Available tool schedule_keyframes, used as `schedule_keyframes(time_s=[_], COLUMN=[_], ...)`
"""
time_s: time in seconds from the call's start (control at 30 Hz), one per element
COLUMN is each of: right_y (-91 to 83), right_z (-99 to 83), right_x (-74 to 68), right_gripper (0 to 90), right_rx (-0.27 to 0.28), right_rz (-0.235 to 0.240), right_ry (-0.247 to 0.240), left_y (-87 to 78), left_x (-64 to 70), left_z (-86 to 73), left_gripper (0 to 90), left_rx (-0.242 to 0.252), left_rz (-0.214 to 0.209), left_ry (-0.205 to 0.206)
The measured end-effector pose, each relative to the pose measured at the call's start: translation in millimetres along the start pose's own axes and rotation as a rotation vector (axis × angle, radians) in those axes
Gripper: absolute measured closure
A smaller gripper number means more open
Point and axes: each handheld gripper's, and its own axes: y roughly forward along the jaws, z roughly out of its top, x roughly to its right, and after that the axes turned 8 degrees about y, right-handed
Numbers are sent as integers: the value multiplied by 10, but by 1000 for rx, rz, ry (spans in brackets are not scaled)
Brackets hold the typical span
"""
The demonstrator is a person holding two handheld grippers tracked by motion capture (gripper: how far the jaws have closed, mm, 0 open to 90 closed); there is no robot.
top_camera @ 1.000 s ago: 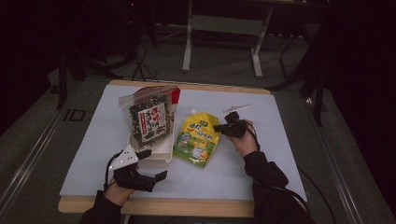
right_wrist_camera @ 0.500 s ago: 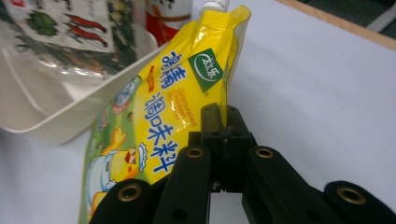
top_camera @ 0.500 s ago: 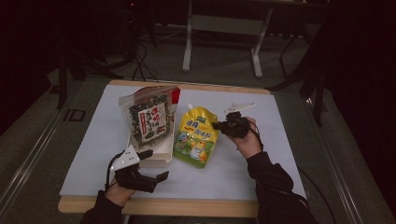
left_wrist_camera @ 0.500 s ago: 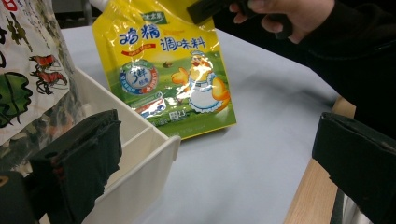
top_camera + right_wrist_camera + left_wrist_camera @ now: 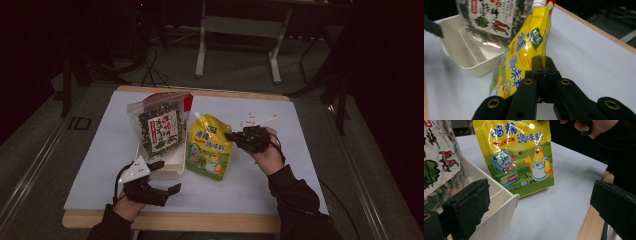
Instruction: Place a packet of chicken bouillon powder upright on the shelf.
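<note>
A yellow seasoning pouch [image 5: 208,147] with a white cap and a cartoon chicken stands tilted on the white table top, its lower edge down. My right gripper [image 5: 230,135] is shut on the pouch's right edge; in the right gripper view the jaws [image 5: 543,65] pinch the pouch [image 5: 524,47] at its seam. My left gripper [image 5: 166,177] hangs open near the table's front edge, one jaw by the tray's corner. In the left gripper view, nothing lies in the left gripper [image 5: 540,205], and the pouch [image 5: 519,157] stands beyond it.
A clear bag of dark green flakes [image 5: 160,127] leans in a shallow white tray [image 5: 172,169], left of the pouch. The tray's rim [image 5: 504,202] is close to my left jaw. The table's wooden front edge [image 5: 200,222] runs just behind the left gripper.
The right gripper has drawn the pouch slightly left, and its capped top has swung toward the bag. The left gripper has stayed in place.
</note>
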Motion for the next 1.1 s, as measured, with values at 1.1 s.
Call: schedule_keyframes(time_s=[1.1], right_y=[-269], right_z=[-164], right_x=[-364], right_gripper=[900], right_rx=[15], right_rz=[158], right_ry=[-135], left_y=[412], left_x=[-386], left_z=[492], left_gripper=[79], left_rx=[-44], left_rz=[-45], left_ry=[66])
